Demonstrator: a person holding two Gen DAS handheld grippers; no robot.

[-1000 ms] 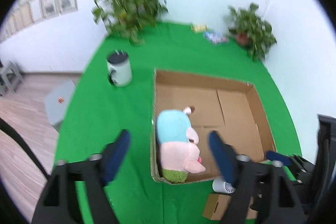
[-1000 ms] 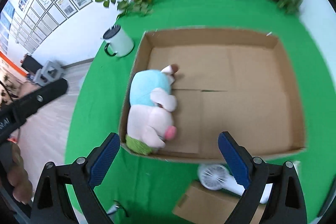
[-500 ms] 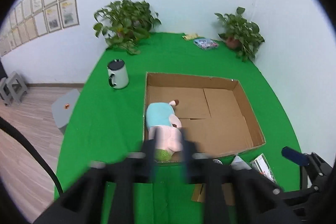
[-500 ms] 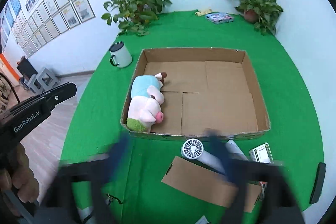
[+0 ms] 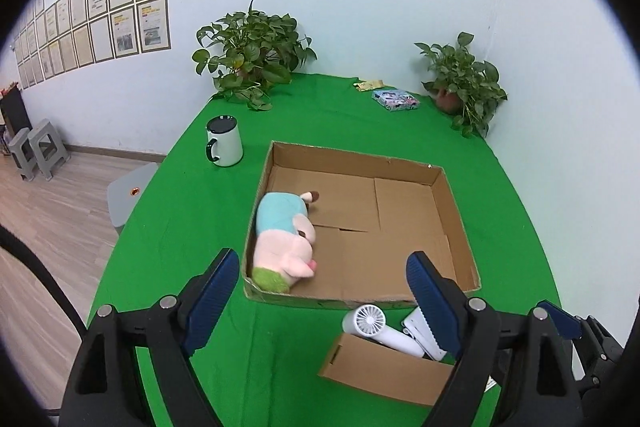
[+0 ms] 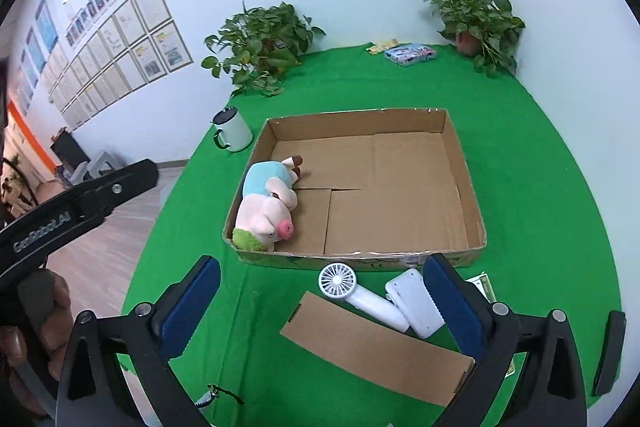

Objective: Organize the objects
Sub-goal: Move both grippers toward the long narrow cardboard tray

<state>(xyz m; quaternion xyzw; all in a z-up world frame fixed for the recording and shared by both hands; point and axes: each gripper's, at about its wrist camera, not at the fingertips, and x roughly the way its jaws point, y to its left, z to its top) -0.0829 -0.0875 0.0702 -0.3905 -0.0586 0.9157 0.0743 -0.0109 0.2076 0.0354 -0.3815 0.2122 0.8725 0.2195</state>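
Observation:
An open cardboard box [image 5: 356, 157] [image 6: 356, 113] sits on the green cloth. A plush pig [image 5: 282, 239] [image 6: 266, 203] in a blue top lies inside along its left wall. In front of the box lie a white hand fan [image 5: 370, 323] [image 6: 338, 279], a white flat device [image 6: 414, 301] and a flat cardboard piece [image 5: 380, 367] [image 6: 372, 351]. My left gripper [image 5: 322, 261] hangs above the box's near edge, its jaws opening with nothing between them. My right gripper [image 6: 322, 264] stands open and empty over the fan and cardboard.
A white mug [image 5: 224, 141] [image 6: 234, 131] stands left of the box. Two potted plants [image 5: 252, 55] [image 5: 464, 83] and a colourful packet [image 5: 396, 99] sit at the back. A printed card [image 6: 486, 285] lies at the box's near right corner. The cloth's left edge drops to a wooden floor.
Both grippers have pulled back and up from the box, bringing the fan, device and cardboard piece into view. The left jaws narrowed midway and have spread wide again. The pig has not moved.

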